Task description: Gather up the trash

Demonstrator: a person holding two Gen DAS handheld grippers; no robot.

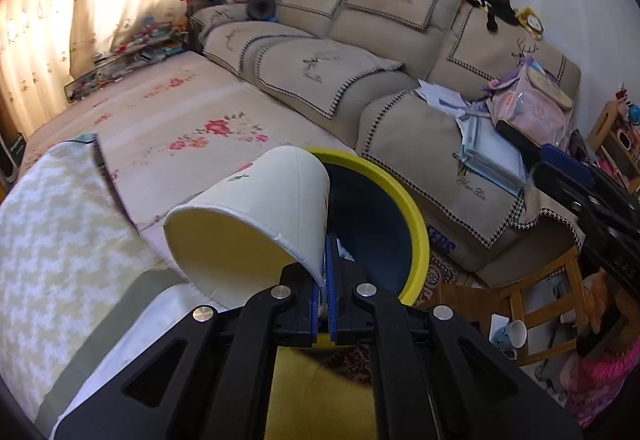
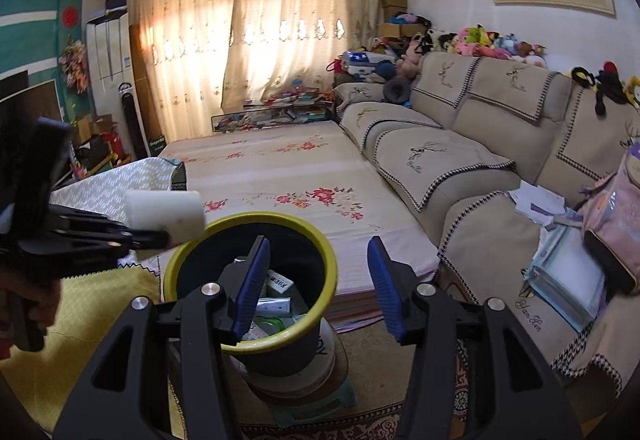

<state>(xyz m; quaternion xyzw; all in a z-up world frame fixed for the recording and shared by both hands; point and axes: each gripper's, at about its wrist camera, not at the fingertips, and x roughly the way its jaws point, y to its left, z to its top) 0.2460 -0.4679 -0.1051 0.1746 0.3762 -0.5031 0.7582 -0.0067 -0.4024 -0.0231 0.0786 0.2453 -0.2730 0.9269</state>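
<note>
My left gripper (image 1: 325, 276) is shut on the rim of a white paper cup (image 1: 256, 216), tilted on its side just above the left edge of the yellow-rimmed dark trash bin (image 1: 416, 224). In the right wrist view the cup (image 2: 164, 214) hangs at the bin's (image 2: 256, 344) left rim, held by the left gripper (image 2: 160, 238). My right gripper (image 2: 318, 288) is open and empty, hovering over the bin, which holds boxes and wrappers (image 2: 276, 304).
A beige sofa (image 2: 460, 160) runs along the right, with papers and a pink bag (image 2: 612, 212) on it. A floral mattress (image 2: 288, 176) lies behind the bin. A wooden stool (image 1: 536, 304) and a mug (image 1: 510, 336) are at lower right.
</note>
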